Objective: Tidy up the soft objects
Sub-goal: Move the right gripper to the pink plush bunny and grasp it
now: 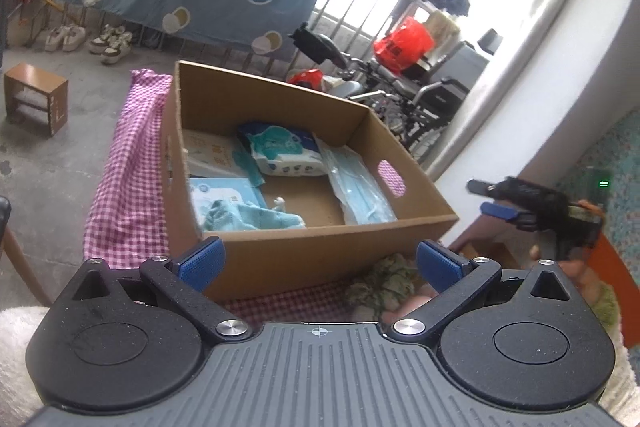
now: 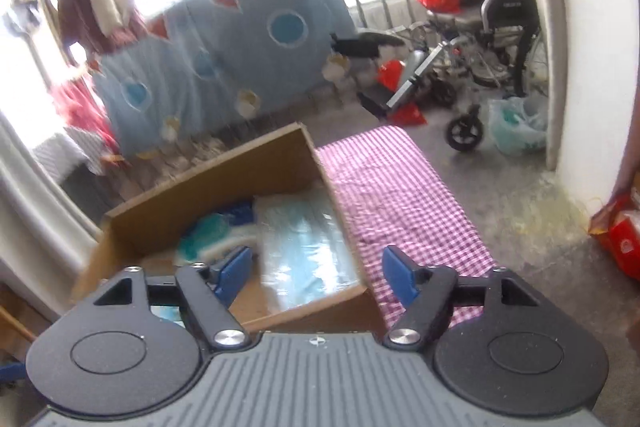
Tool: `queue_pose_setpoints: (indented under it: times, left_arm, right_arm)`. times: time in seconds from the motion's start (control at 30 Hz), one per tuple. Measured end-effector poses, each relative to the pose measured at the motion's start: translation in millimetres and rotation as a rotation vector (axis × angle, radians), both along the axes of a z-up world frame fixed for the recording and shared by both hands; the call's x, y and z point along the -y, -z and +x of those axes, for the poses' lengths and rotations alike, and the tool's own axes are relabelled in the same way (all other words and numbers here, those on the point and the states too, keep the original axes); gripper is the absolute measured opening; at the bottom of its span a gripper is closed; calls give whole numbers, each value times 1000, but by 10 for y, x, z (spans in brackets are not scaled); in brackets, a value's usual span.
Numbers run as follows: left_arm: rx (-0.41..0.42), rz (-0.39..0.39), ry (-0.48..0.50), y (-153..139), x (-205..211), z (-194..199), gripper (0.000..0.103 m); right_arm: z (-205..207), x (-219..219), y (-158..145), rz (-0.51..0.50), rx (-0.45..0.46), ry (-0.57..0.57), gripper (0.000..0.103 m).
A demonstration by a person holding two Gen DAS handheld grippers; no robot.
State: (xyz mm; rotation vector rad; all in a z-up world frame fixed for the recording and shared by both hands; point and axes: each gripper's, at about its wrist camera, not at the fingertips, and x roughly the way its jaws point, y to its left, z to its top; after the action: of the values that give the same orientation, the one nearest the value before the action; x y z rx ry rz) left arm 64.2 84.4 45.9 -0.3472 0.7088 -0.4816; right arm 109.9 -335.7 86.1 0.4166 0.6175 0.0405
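Both tongs, left (image 1: 318, 263) and right (image 2: 316, 273), gape empty; lower left tongs onto green cloth (image 1: 384, 283) beside the cardboard box's (image 1: 320, 247) near wall.

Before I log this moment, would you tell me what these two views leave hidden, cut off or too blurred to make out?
- Left wrist view: the mottled green soft item in front of the cardboard box is half hidden by the left gripper; what it is stays unclear.
- Right wrist view: motion blur smears the box's contents; only the pack of blue face masks reads.
- Right wrist view: the box's near wall is hidden behind the right gripper.
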Motion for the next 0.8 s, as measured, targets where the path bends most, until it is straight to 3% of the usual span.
queue_pose_setpoints:
  times: [0.13,0.2,0.33,0.63,0.8]
  left_arm:
    - [-1,18,75,23,196,-49,102]
    - [-13,30,127,68,336,-61,102]
    - [-42,80,248,233,705,-111,102]
    - [-82,246,455,688,1510,-134,99]
    - [-109,263,490,821,1734,-36,98]
  right_arm:
    - [-686,33,-178,83,106,-69,103]
    - [-974,24,-166,85,123,-85,103]
    - [-1294,16,140,169,63,-82,103]
    - [-1049,-100,994,312,-153,-99,100]
    - [-856,-96,1242,403,-219,-105,100]
